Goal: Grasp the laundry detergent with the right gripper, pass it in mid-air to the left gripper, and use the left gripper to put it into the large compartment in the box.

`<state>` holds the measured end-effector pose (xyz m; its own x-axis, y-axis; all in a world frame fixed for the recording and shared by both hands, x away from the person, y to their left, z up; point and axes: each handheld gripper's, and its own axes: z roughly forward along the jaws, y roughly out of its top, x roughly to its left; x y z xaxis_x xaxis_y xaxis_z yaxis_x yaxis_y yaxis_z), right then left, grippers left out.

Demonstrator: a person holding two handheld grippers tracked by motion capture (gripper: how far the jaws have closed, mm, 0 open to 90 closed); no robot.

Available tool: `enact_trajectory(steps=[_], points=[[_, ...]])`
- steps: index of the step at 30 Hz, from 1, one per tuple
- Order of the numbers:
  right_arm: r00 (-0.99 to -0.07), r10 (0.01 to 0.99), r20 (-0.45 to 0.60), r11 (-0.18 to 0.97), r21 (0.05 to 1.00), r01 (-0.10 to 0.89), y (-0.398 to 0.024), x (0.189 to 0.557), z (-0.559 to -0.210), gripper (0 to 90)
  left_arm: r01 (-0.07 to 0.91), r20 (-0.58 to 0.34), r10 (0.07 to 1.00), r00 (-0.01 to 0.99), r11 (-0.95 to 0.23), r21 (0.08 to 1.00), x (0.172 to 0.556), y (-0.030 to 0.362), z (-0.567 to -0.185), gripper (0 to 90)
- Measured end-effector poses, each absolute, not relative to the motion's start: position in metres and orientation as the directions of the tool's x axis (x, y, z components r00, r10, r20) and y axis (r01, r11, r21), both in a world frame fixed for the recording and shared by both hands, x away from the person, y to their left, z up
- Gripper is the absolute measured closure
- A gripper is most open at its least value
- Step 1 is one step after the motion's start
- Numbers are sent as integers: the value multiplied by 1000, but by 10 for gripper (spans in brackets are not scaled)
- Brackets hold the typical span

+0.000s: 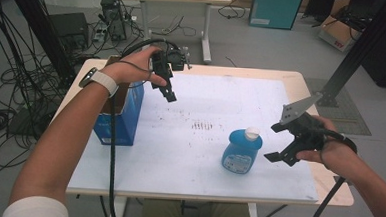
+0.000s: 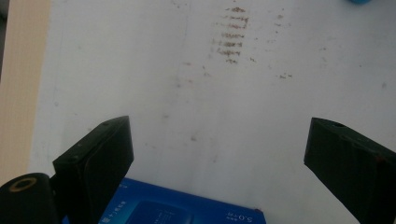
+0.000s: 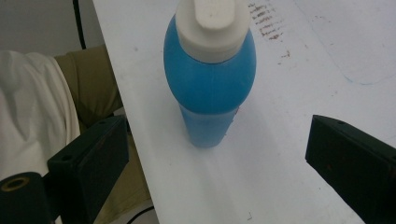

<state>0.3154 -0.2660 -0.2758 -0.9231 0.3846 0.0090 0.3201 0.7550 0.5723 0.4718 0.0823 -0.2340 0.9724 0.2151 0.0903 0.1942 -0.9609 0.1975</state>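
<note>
The right gripper (image 1: 285, 152) hangs jaws spread just beside the upright blue bottle (image 1: 242, 151) near the worktop's (image 1: 187, 173) front, nothing between. Farther back, the left gripper (image 1: 168, 89), jaws spread and empty, hovers by the blue box (image 1: 125, 120).

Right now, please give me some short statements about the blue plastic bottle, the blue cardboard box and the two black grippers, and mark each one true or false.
1. The blue plastic bottle with a white cap stands upright. True.
2. The right gripper is shut on the bottle. False: its jaws are open, apart from it.
3. The blue cardboard box sits by the table's left edge. True.
4. The left gripper holds the box. False: it is open and empty.
</note>
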Motion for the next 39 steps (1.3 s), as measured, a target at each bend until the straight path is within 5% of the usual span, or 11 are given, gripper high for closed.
enact_trajectory(steps=[39], points=[[-908,418,27,678,656,332,-278,314,-319,38,200,88,219,972,-961,189,472,79,-242,90]])
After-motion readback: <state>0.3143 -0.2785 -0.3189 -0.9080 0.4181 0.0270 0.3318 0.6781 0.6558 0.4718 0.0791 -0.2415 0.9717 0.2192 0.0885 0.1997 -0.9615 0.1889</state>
